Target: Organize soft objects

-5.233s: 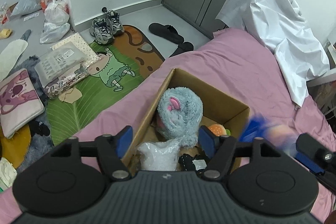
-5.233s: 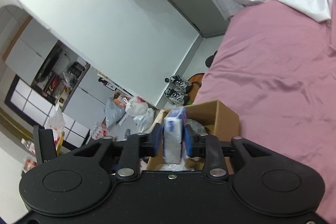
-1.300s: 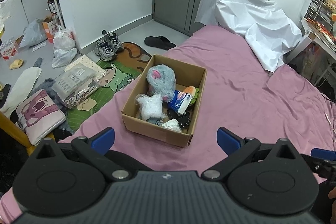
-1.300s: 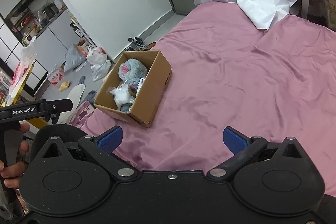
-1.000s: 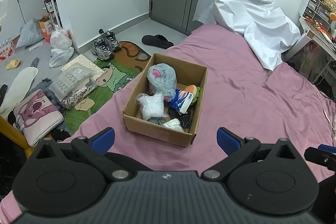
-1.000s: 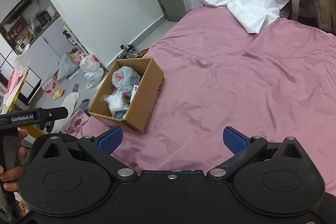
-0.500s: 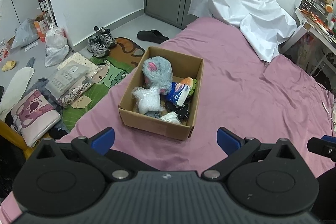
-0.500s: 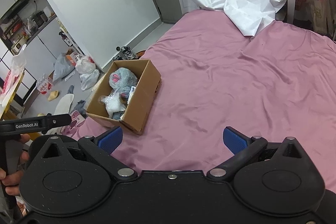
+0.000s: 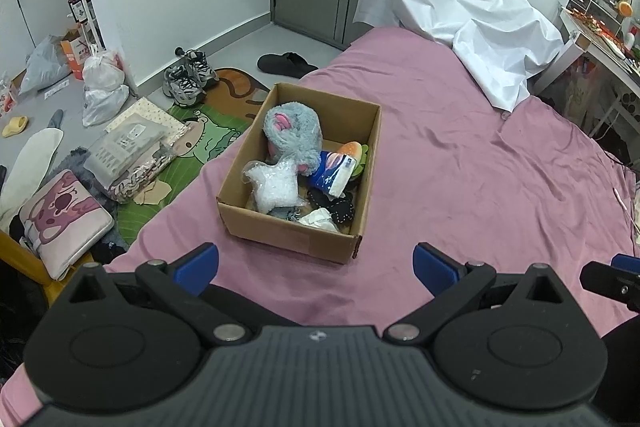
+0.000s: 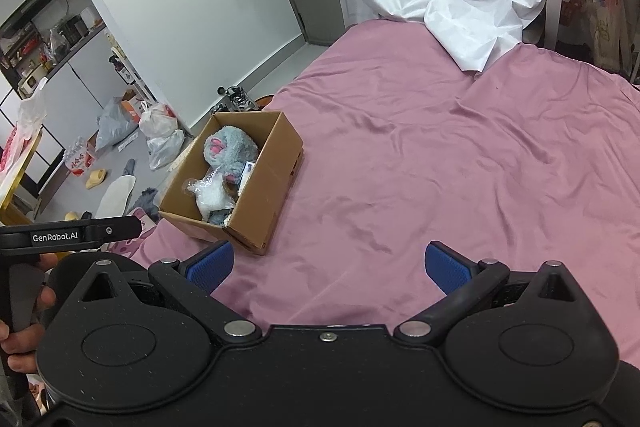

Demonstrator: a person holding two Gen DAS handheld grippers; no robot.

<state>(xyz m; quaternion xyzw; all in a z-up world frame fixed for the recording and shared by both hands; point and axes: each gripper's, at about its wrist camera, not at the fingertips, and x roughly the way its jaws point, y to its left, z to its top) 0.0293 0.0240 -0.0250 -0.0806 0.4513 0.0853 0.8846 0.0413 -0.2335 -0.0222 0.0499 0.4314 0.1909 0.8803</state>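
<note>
Left wrist view: my left gripper point(image 9: 315, 269) hangs above the pink bedsheet point(image 9: 460, 187), its blue pads spread wide with nothing between them. Ahead of it sits the cardboard box point(image 9: 288, 229), resting on the sheet near the bed's left edge. Inside I note a grey plush toy point(image 9: 294, 137) at the far end, a white item in clear wrap point(image 9: 274, 187) just in front of it, a blue-and-white pack point(image 9: 332, 177) leaning beside the plush, an orange-and-green toy point(image 9: 354, 151) against the right wall, a black piece point(image 9: 334, 205) and a white crumpled piece point(image 9: 320, 219) toward the near wall. A white sheet point(image 9: 460, 7) is draped at the bed's far end. Sneakers point(image 9: 188, 77) and a pillow point(image 9: 60, 219) lie on the floor to the left.

Right wrist view: my right gripper point(image 10: 328, 267) also stands wide apart and empty over the bedsheet point(image 10: 440, 167). The box point(image 10: 260, 203) lies ahead and to the left, the grey plush point(image 10: 228, 147) and wrapped white item point(image 10: 212, 193) visible within. At the left edge, a hand point(image 10: 24, 323) grips the other tool's handle.
</note>
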